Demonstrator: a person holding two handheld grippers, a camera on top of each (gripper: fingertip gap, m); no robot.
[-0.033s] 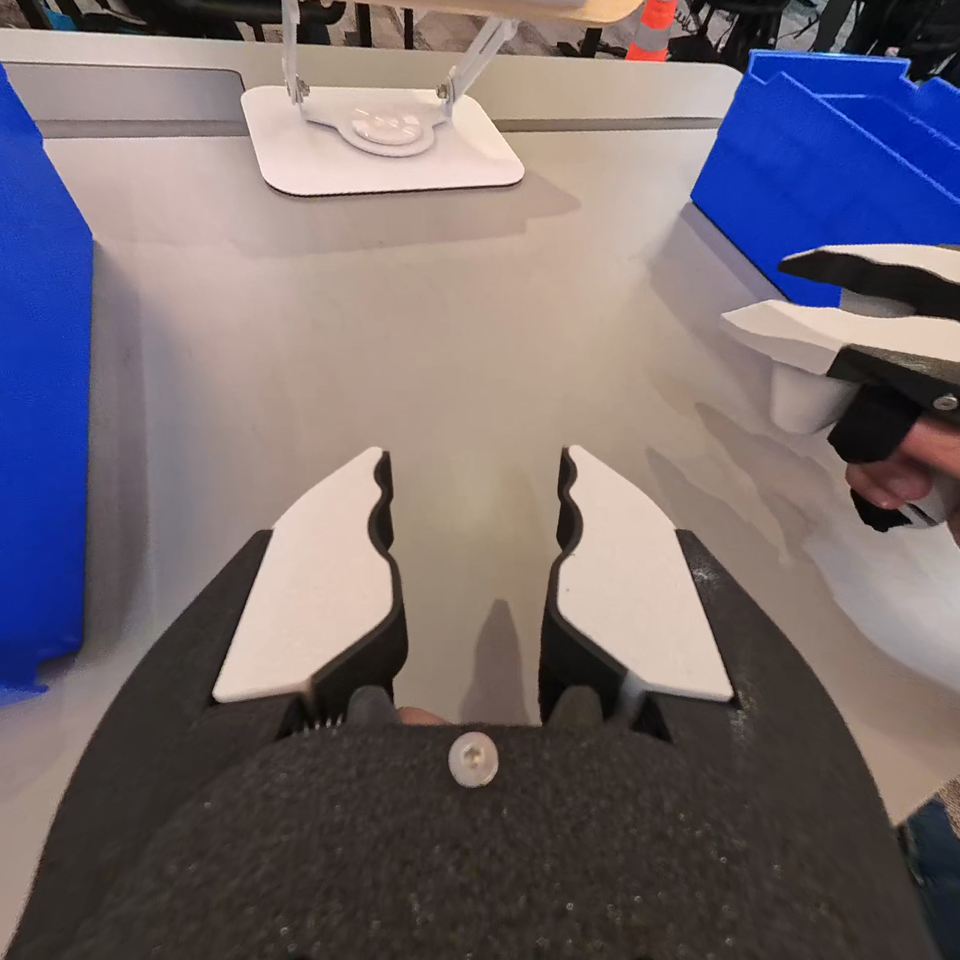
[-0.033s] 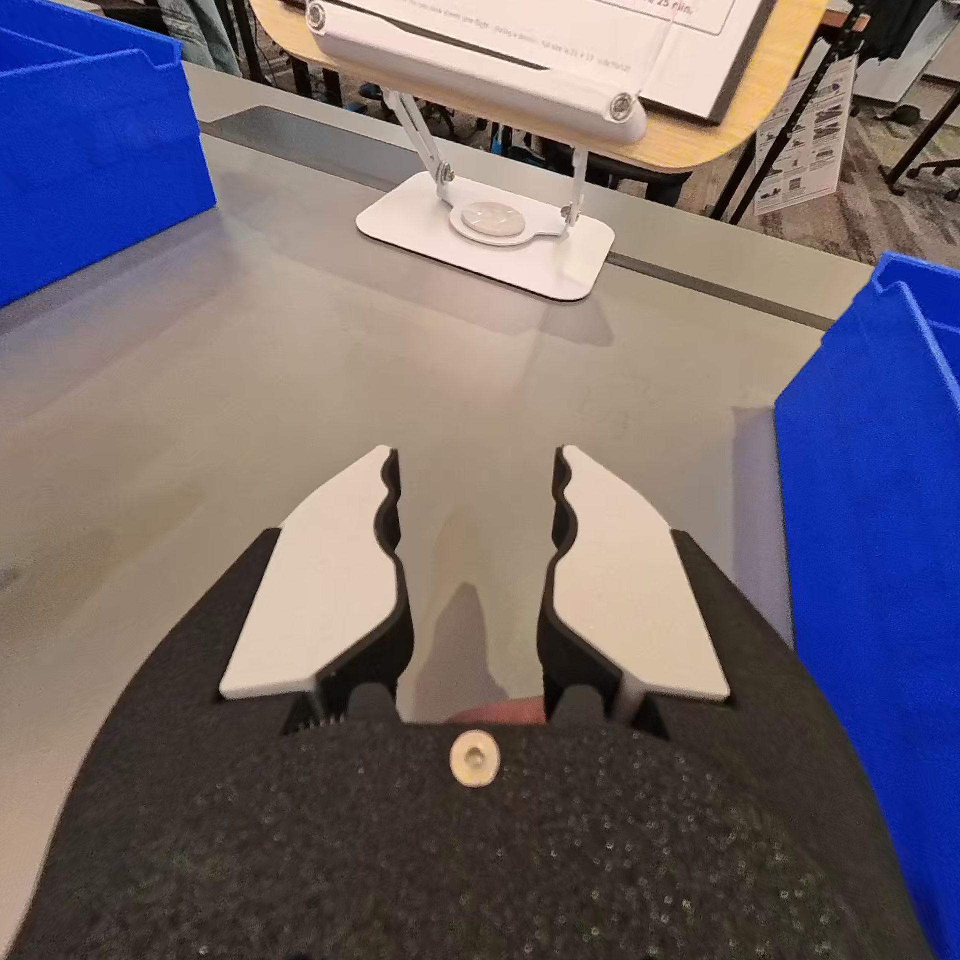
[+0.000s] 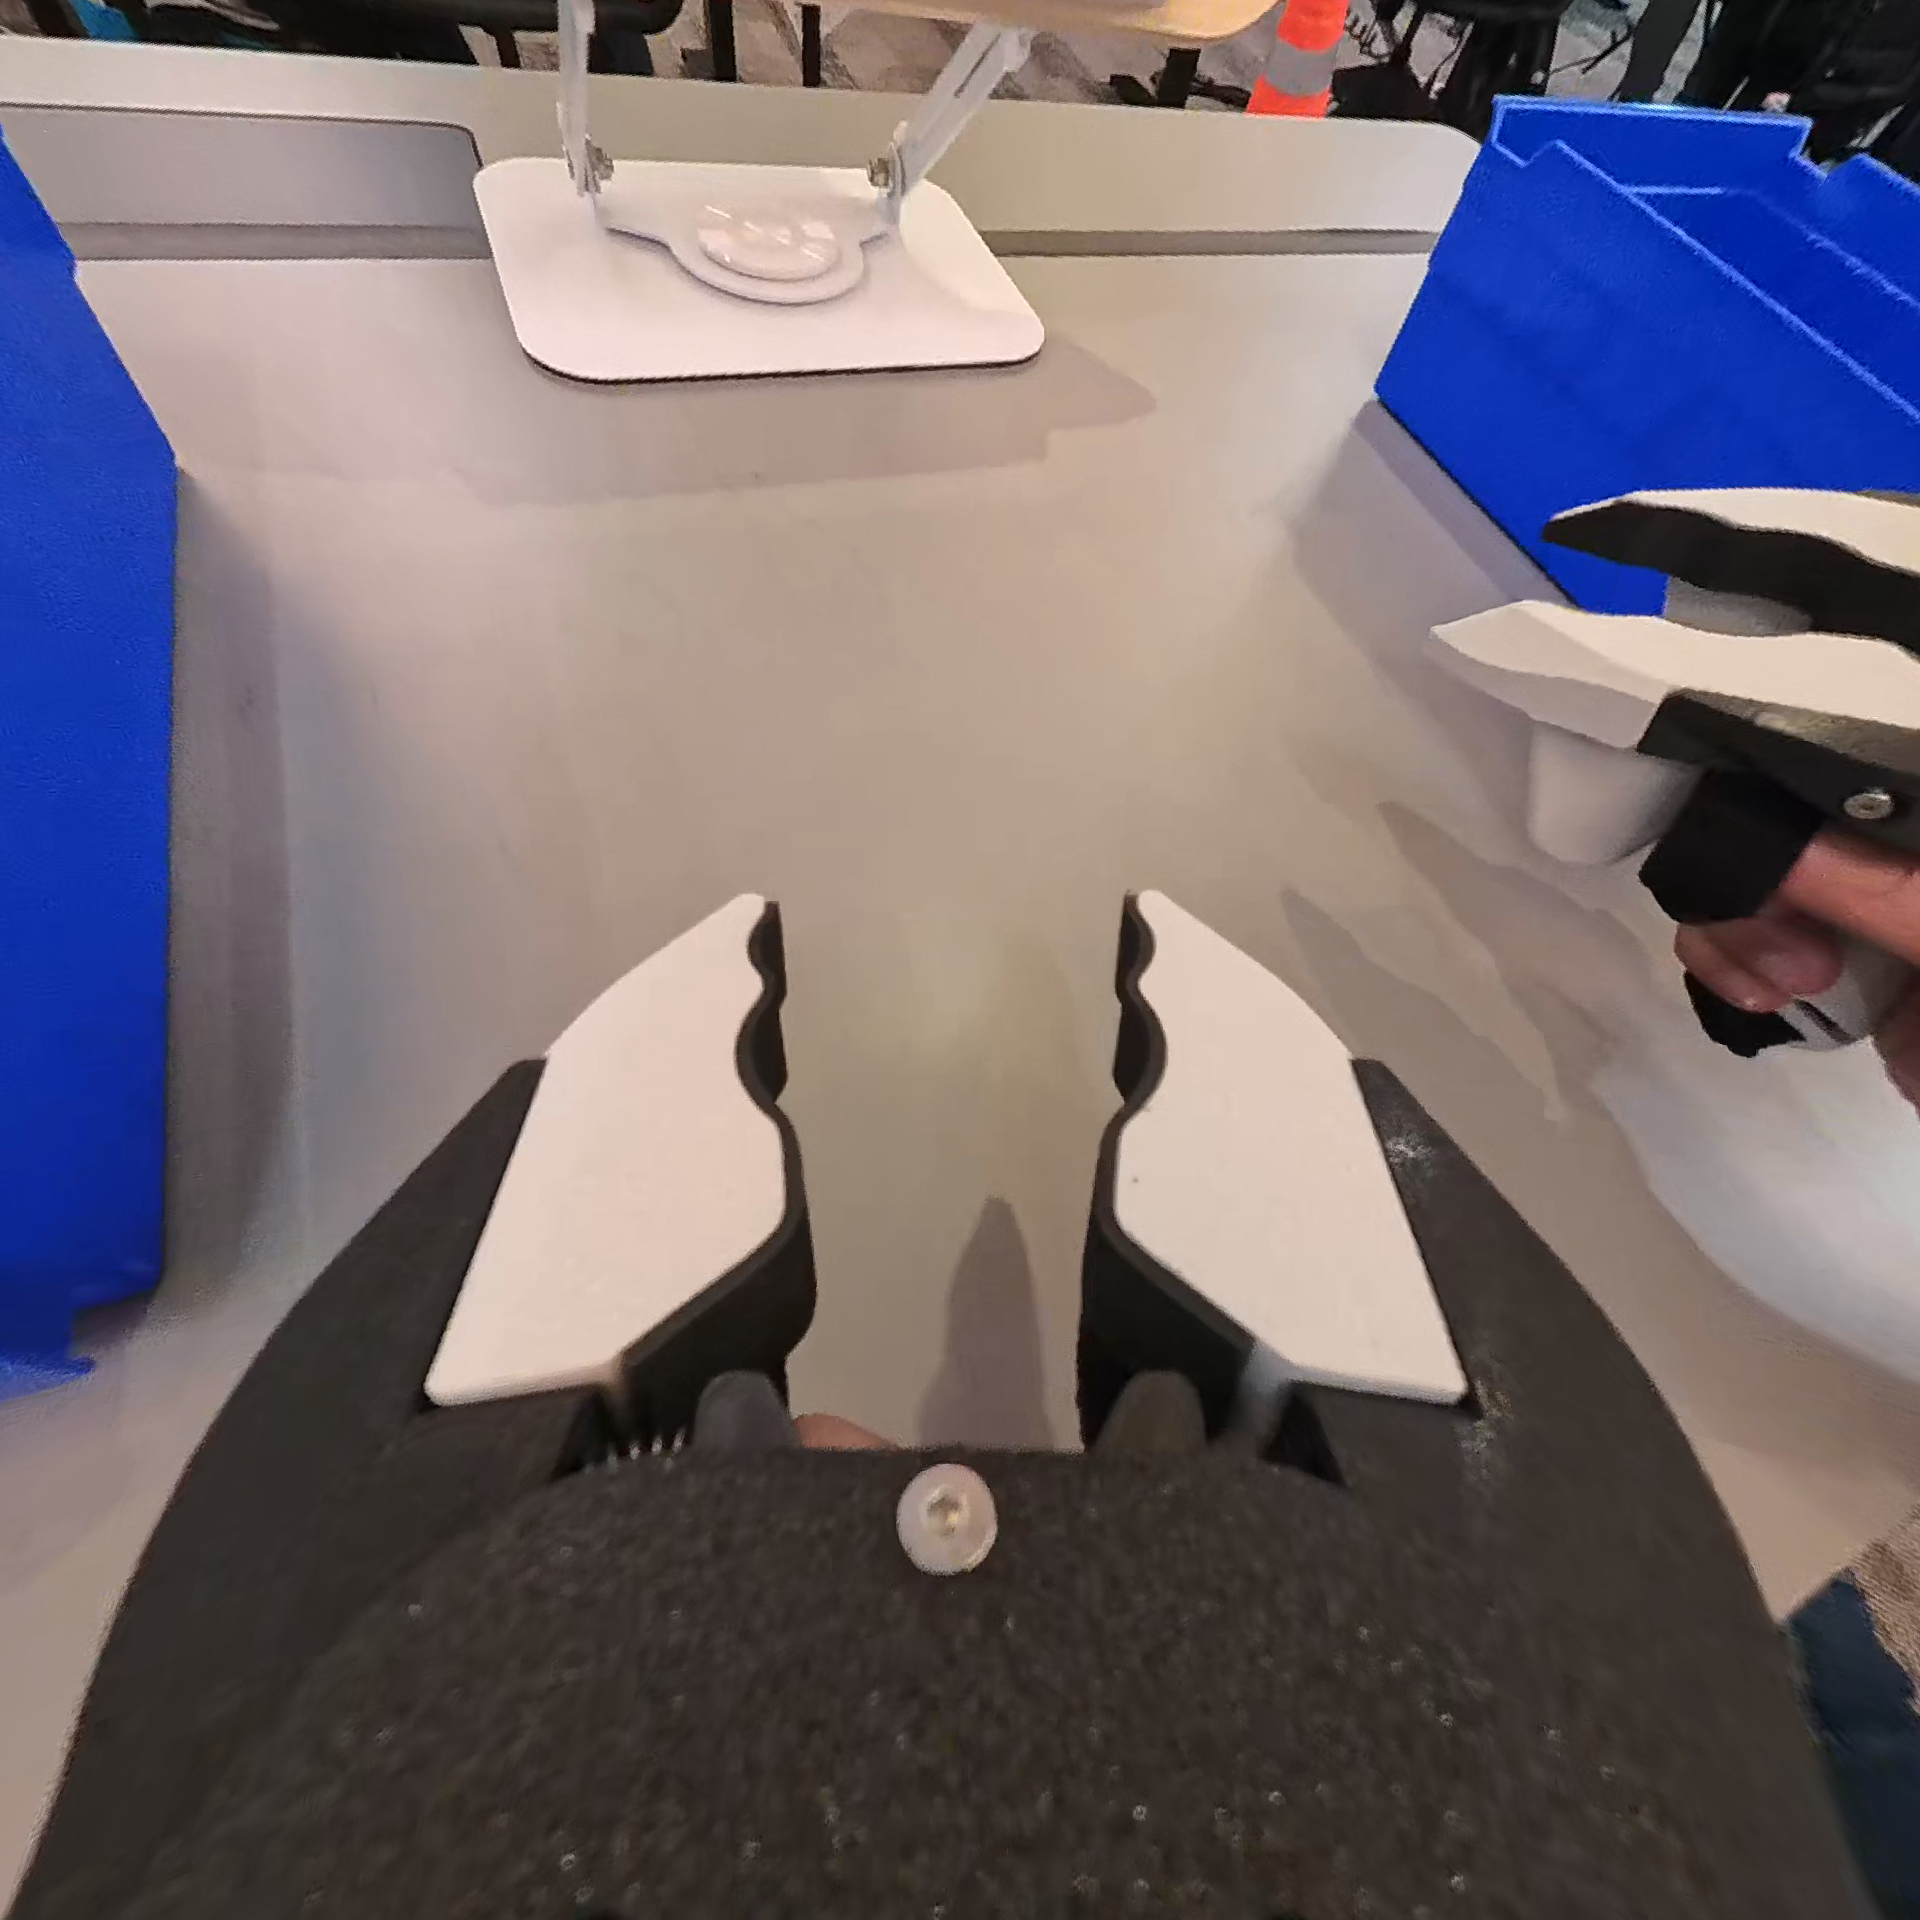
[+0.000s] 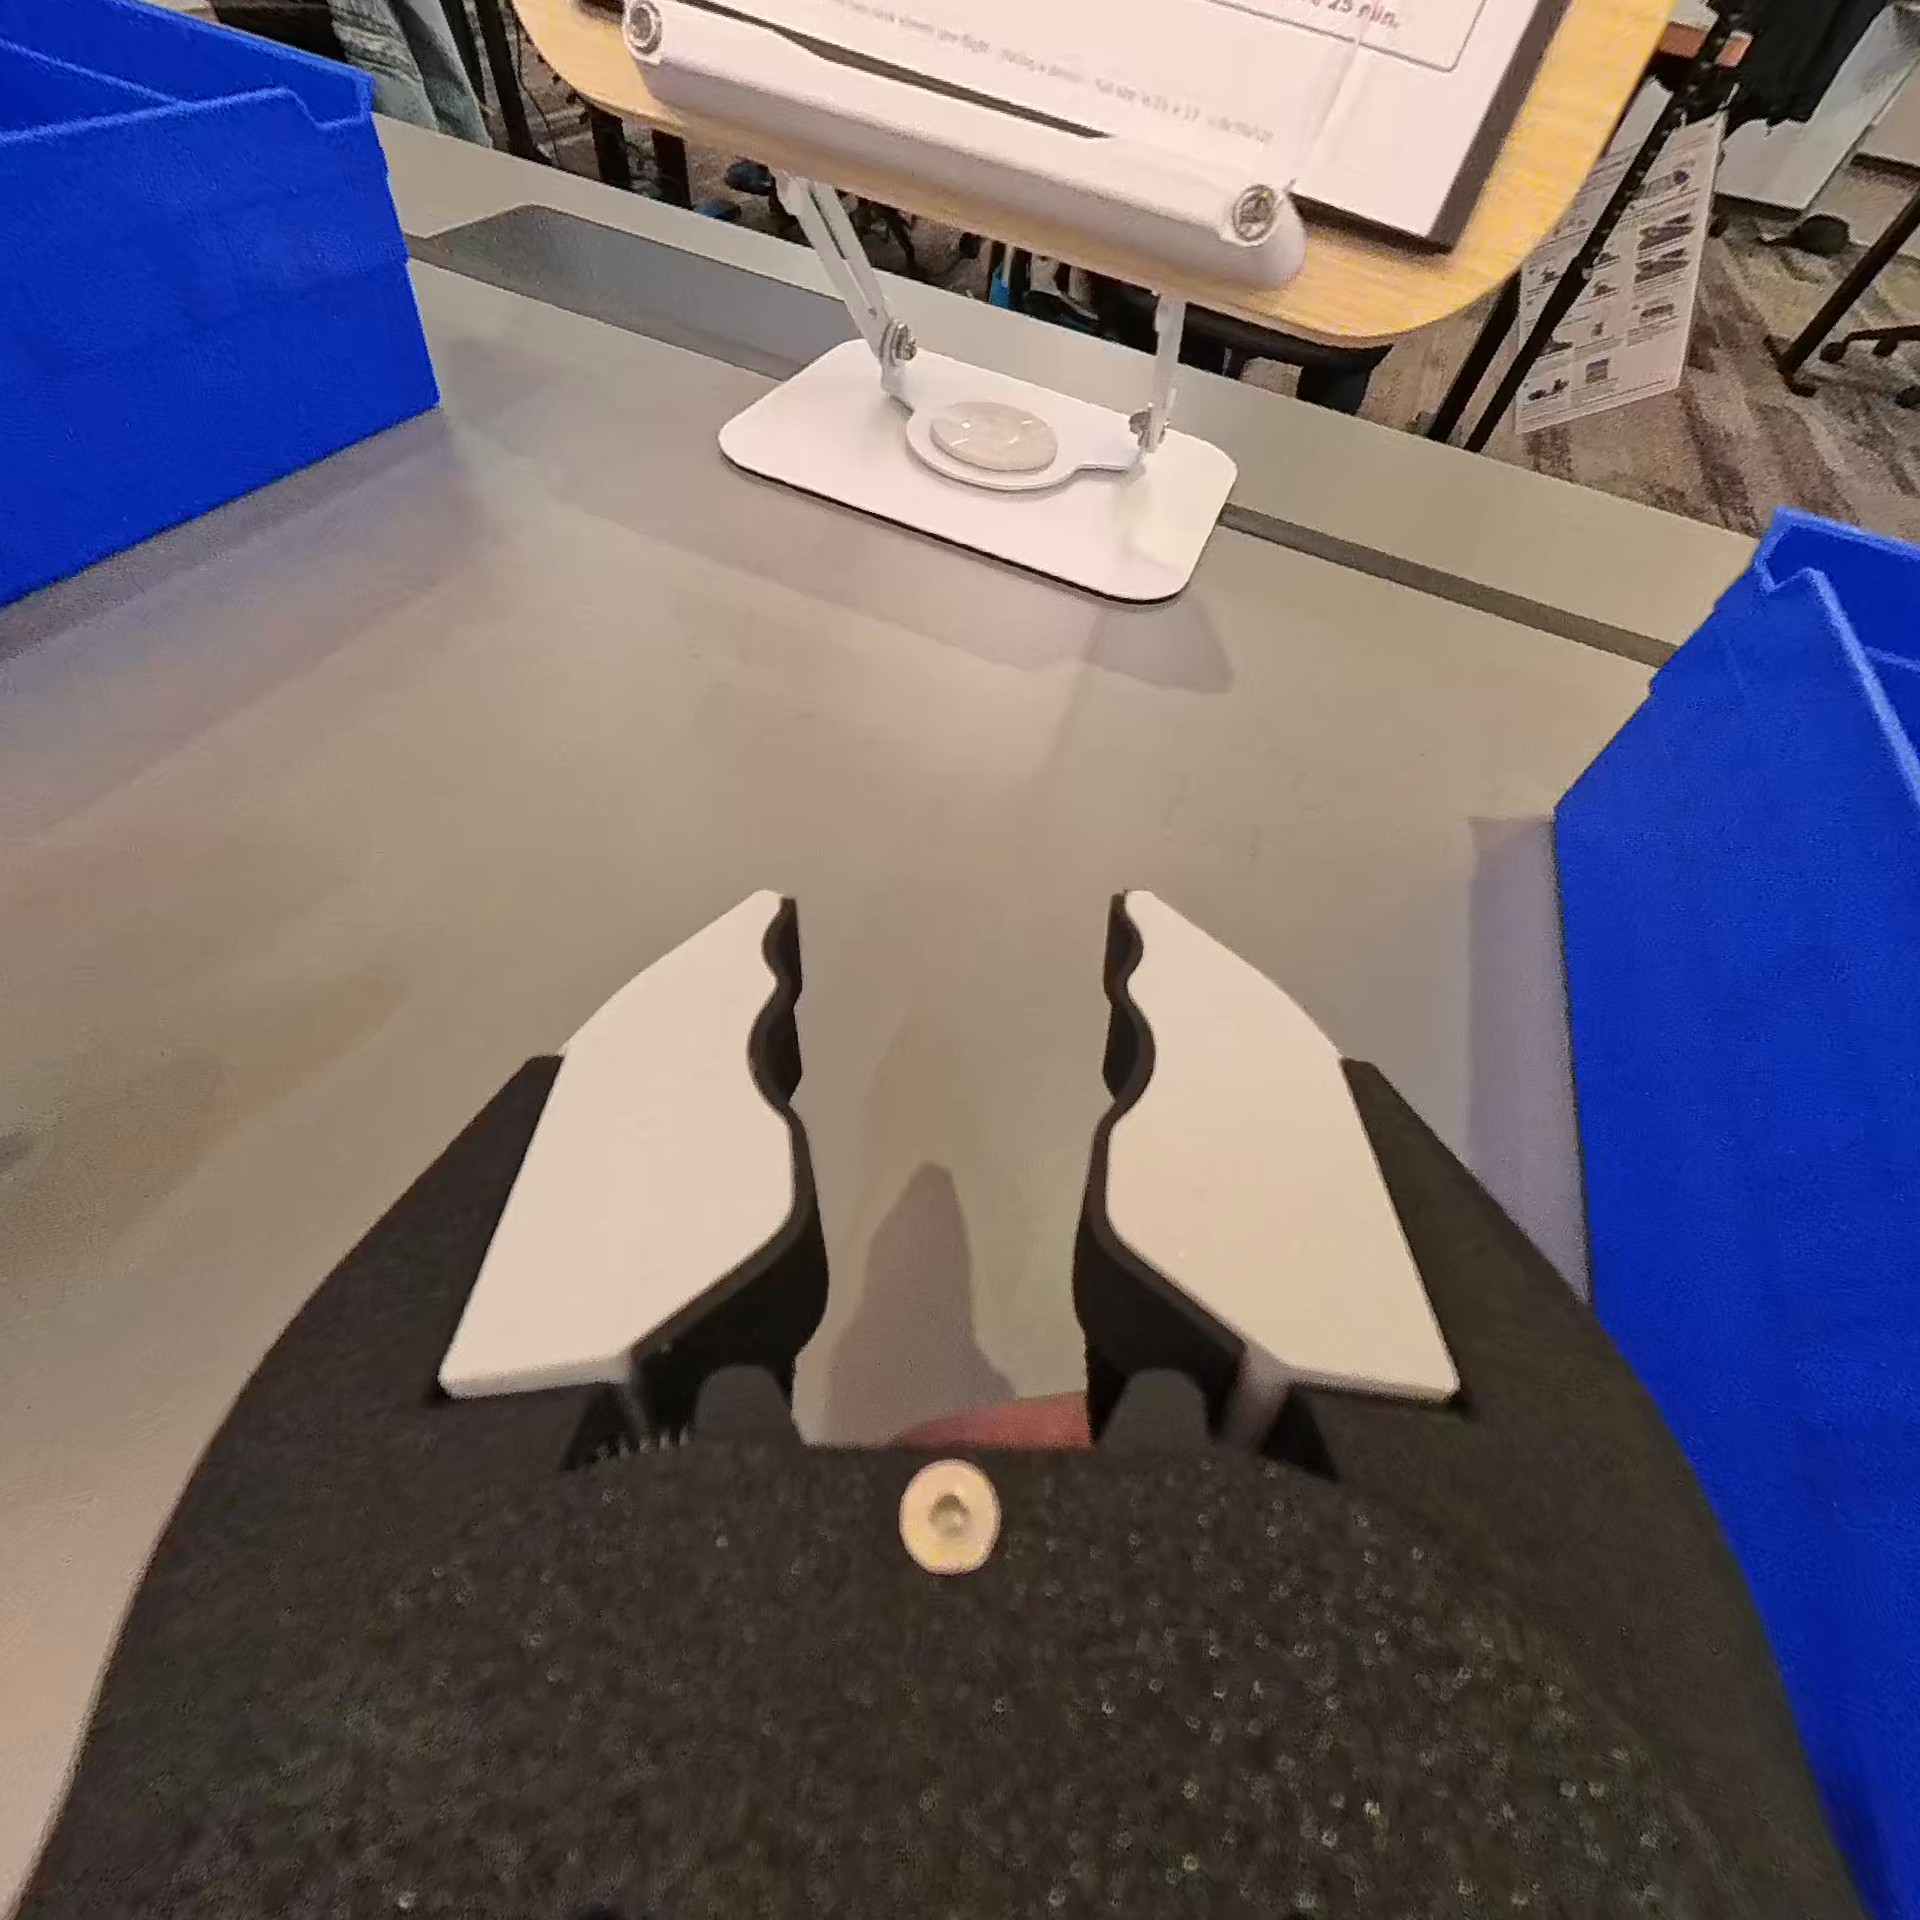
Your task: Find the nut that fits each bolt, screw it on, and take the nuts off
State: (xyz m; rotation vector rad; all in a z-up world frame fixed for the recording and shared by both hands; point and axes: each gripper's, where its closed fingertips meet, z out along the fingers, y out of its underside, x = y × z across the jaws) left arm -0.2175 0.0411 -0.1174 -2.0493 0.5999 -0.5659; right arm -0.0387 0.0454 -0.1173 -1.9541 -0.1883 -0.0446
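- No change is seen from the earlier frames: the left gripper (image 3: 951, 920) and right gripper (image 4: 954, 914) are held spread and empty above the table (image 3: 883, 675).
- Open grey surface lies ahead of both.
- A blue bin (image 4: 187, 312) bounds the left edge, another bin (image 4: 1756, 1039) the right.
- A white stand (image 4: 987, 488) sits at the far edge.
- No nuts or bolts are shown in either view.
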